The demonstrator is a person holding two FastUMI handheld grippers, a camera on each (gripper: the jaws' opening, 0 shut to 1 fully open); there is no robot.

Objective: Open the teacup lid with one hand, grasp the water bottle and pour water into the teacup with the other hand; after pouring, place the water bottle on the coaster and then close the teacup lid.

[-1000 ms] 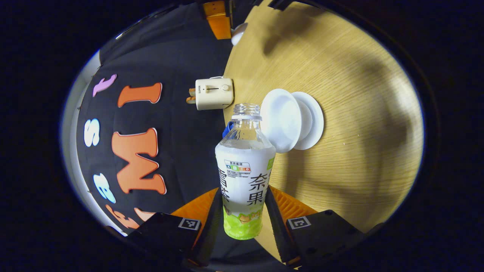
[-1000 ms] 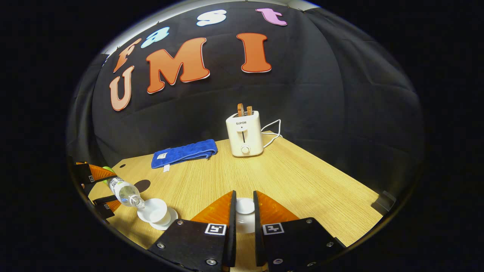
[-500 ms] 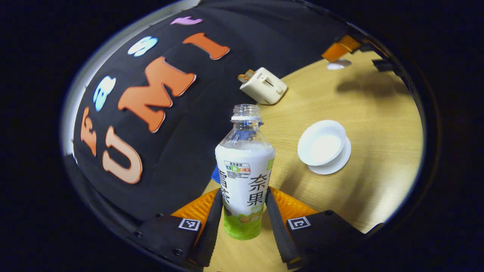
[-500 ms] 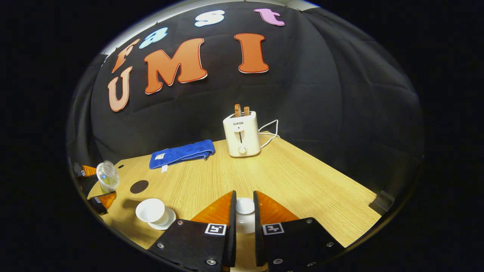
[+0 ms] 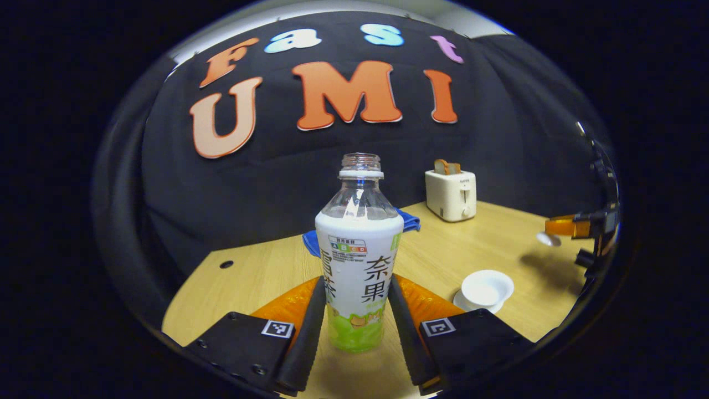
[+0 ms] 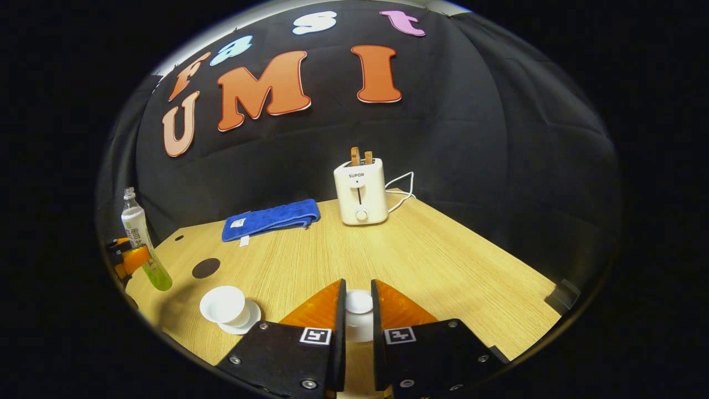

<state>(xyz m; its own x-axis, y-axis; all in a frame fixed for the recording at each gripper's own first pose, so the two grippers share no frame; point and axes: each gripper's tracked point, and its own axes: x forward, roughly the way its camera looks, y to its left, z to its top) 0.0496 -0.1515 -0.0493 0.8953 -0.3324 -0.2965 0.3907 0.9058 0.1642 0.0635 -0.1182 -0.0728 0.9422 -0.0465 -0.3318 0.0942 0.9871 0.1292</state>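
Observation:
My left gripper (image 5: 354, 310) is shut on the water bottle (image 5: 359, 249), which stands upright, uncapped, with a white and green label. The white teacup (image 5: 486, 288) sits open on its saucer to the right on the wooden table (image 5: 255, 277). In the right gripper view my right gripper (image 6: 356, 310) is shut on the white teacup lid (image 6: 359, 302), held above the table. There the teacup (image 6: 222, 305) lies at lower left, the dark round coaster (image 6: 205, 268) behind it, and the bottle (image 6: 138, 233) in the left gripper (image 6: 130, 257) at the far left.
A white toaster (image 6: 360, 191) with toast stands at the back by the black wall, its cord trailing right. A folded blue towel (image 6: 271, 219) lies to its left. In the left gripper view the toaster (image 5: 450, 194) is at the back right, and the towel (image 5: 410, 220) behind the bottle.
The left gripper has swung the bottle from tipped over the teacup back to upright and drawn it away to the left. The right gripper has held still with the lid.

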